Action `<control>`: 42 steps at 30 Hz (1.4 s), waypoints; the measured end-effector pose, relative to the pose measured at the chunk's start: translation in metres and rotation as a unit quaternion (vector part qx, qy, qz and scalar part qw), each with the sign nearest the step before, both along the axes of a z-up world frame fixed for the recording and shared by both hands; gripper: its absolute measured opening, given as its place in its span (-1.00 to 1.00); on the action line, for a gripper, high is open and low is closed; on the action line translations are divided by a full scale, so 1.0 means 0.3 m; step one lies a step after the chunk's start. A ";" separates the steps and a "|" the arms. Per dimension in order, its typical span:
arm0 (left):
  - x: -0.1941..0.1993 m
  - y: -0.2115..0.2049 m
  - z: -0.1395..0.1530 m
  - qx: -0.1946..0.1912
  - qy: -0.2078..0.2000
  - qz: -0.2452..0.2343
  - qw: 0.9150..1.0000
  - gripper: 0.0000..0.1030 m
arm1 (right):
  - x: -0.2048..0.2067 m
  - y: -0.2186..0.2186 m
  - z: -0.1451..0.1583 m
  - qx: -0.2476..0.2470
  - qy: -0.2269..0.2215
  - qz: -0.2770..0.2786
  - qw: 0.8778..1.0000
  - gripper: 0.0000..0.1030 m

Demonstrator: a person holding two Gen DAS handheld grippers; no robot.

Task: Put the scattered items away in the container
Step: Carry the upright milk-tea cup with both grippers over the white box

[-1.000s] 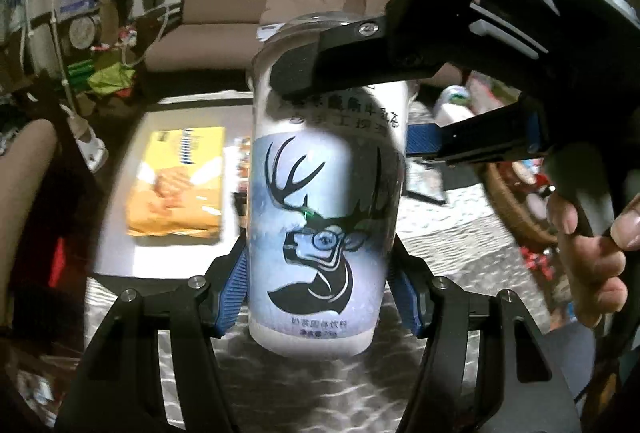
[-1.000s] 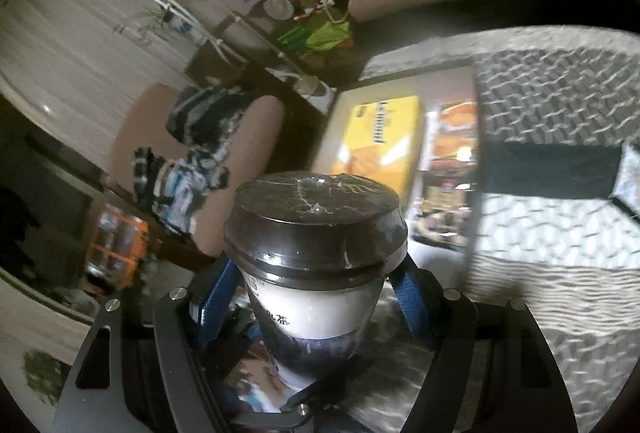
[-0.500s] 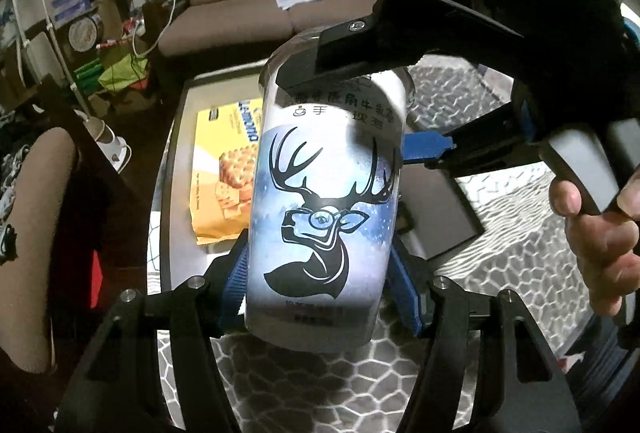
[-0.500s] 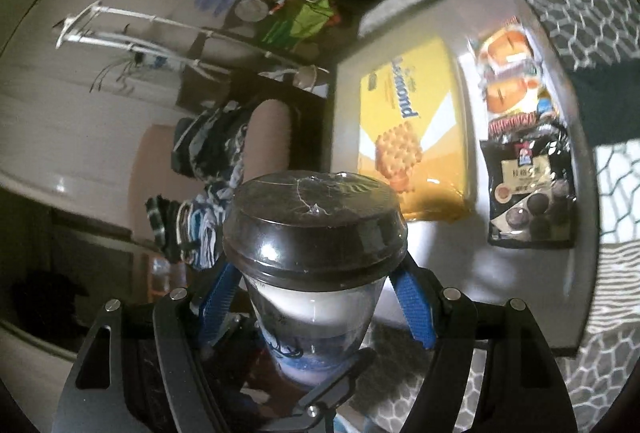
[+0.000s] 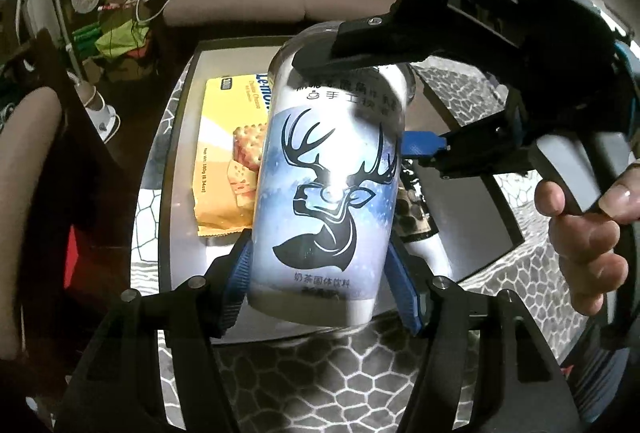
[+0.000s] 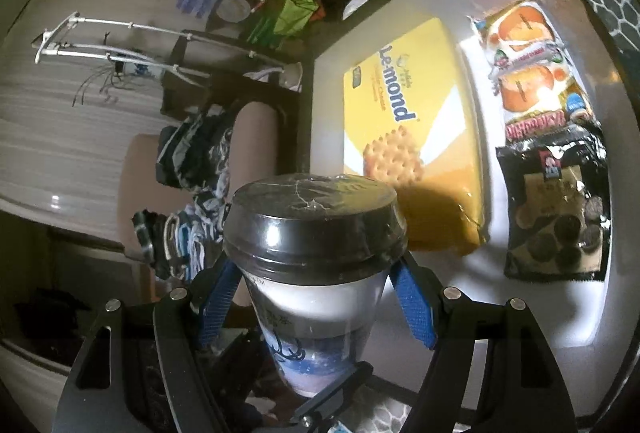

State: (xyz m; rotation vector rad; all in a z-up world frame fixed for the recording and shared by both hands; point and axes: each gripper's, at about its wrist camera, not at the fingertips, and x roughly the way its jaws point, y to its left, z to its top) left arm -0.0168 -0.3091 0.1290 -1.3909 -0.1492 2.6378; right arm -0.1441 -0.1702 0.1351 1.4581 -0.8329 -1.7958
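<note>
Below my fingers stands a low table (image 6: 324,121) with a pale, glossy top and a dark rim. A yellow Le-mond cracker packet (image 6: 416,137) lies flat on it, nearest the table's long edge on the armchair side, its printed cracker toward the near end. Just beside it, toward the opposite long edge, lies a packet printed with orange buns (image 6: 524,45), at the far end. In line with that one, toward the near end, lies a black bag of dark sandwich cookies (image 6: 560,209); the two look to touch or overlap, with a small red-lettered wrapper (image 6: 536,125) where they meet. The table rests on a rug (image 5: 312,385) with a honeycomb pattern.
</note>
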 end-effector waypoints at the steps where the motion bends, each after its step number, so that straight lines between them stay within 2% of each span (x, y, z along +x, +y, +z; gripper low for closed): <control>1: -0.001 -0.007 -0.003 0.005 0.000 0.001 1.000 0.15 | -0.006 -0.009 0.009 0.005 0.010 0.004 1.000 0.46; 10: 0.020 -0.039 -0.043 0.045 -0.021 -0.003 0.999 0.15 | -0.026 -0.082 0.064 0.072 0.088 0.055 0.992 0.46; 15: 0.060 -0.075 -0.025 0.062 -0.017 0.000 0.998 0.16 | -0.024 -0.126 0.101 0.133 0.147 0.106 0.974 0.45; 18: 0.070 -0.094 -0.012 0.060 -0.014 0.011 0.998 0.16 | 0.006 -0.165 0.105 0.169 0.187 0.146 0.957 0.42; 23: 0.053 -0.120 -0.036 0.061 -0.021 0.033 0.997 0.16 | 0.036 -0.182 0.041 0.176 0.170 0.170 0.955 0.42; 25: 0.049 -0.111 -0.041 0.048 -0.022 0.031 0.998 0.16 | 0.049 -0.191 0.018 0.183 0.160 0.186 0.952 0.42; 29: 0.038 -0.088 -0.051 0.029 -0.026 0.024 0.999 0.16 | 0.067 -0.202 -0.035 0.218 0.143 0.214 0.941 0.42; 32: 0.037 -0.075 -0.054 0.031 -0.029 0.019 0.999 0.16 | 0.063 -0.187 -0.074 0.243 0.128 0.226 0.935 0.42; 38: 0.043 -0.070 -0.070 0.027 -0.037 0.017 0.999 0.16 | 0.069 -0.149 -0.087 0.294 0.145 0.251 0.911 0.42; 42: 0.044 -0.076 -0.078 0.028 -0.041 0.021 0.999 0.16 | 0.076 -0.143 -0.095 0.306 0.149 0.250 0.906 0.42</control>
